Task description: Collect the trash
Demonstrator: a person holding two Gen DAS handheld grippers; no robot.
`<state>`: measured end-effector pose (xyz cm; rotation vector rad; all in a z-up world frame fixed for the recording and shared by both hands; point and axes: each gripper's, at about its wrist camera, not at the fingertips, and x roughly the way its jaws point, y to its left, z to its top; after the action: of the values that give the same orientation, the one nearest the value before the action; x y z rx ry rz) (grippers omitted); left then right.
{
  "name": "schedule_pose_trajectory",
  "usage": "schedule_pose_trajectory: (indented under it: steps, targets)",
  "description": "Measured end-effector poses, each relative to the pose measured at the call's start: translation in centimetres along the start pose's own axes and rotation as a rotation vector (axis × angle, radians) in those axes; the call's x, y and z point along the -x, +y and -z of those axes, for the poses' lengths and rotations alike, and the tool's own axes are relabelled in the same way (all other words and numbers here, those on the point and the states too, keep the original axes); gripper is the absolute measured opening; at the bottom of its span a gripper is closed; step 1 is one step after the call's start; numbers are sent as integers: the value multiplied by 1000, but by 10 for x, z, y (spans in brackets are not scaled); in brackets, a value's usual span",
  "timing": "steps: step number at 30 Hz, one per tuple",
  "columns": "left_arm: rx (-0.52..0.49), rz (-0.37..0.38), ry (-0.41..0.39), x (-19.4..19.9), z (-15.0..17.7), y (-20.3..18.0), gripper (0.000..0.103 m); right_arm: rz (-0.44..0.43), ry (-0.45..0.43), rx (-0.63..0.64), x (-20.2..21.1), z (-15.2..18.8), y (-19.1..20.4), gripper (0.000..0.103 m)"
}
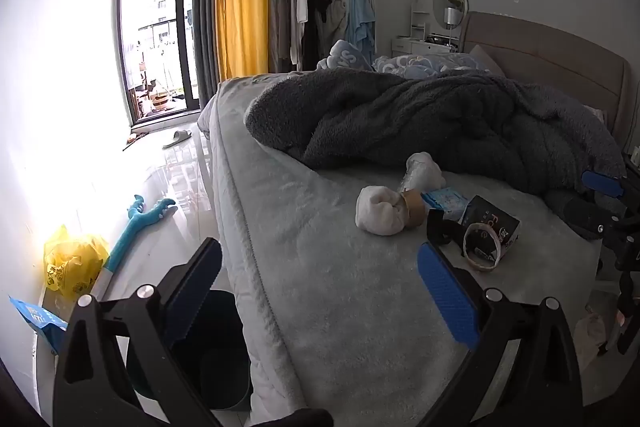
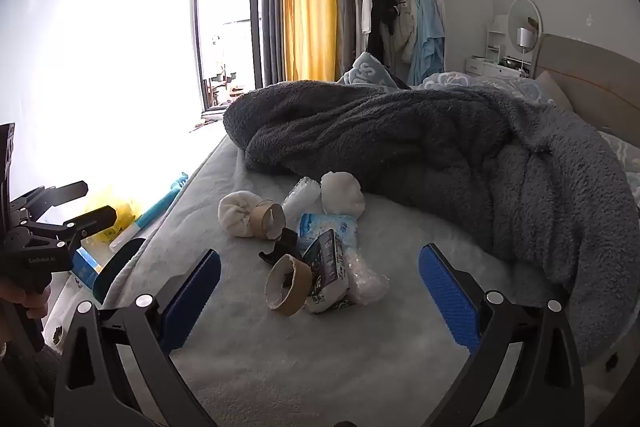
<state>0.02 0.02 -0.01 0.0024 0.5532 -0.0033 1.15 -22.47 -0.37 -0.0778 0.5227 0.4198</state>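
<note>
Where the grey bed cover (image 2: 280, 367) lies bare in front of a rumpled dark blanket (image 2: 420, 147), a small heap of trash sits: two white crumpled wads (image 2: 236, 213), a brown tape core (image 2: 286, 285), a second cardboard ring (image 2: 270, 221), a blue tissue pack (image 2: 328, 227), a dark printed carton (image 2: 326, 263) and clear plastic wrap (image 2: 366, 281), all touching or just beside each other. The right gripper (image 2: 320, 301) hovers near the heap, jaws spread wide and holding nothing. The left gripper (image 1: 320, 301) is equally wide and empty, over the bed's edge, with a dark bin (image 1: 216, 355) on the floor below it.
</note>
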Motion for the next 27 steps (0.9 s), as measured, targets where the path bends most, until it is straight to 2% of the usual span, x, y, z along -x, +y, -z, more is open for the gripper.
schedule_pose_trajectory:
  steps: [27]
  targets:
    - [-15,-5,0,-4,3,-3,100,-2,-4,-8,-1,0,0,100]
